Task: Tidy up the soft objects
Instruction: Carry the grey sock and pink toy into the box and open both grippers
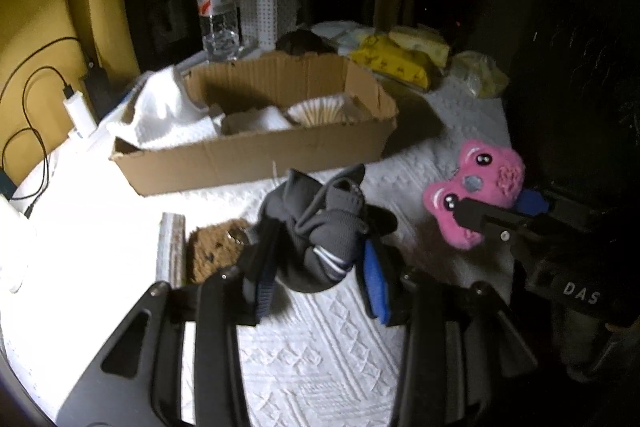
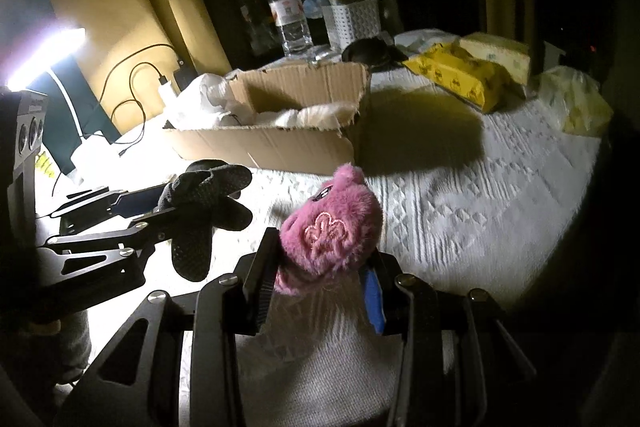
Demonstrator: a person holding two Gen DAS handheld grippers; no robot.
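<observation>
**Both grippers loaded, above the bed cover**

The left gripper (image 1: 316, 267) has its fingers clamped on a bundle of dark grey socks (image 1: 320, 227). The right gripper (image 2: 320, 287) pinches a pink plush toy (image 2: 332, 231). Both soft things hang just short of the cardboard box (image 1: 256, 155).

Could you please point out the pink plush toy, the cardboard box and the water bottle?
Pink plush toy (image 2: 332, 231): right wrist view, embroidered flower patch.
Cardboard box (image 1: 256, 157): left wrist view, near outer wall.
Water bottle (image 1: 217, 1): left wrist view, label.
</observation>
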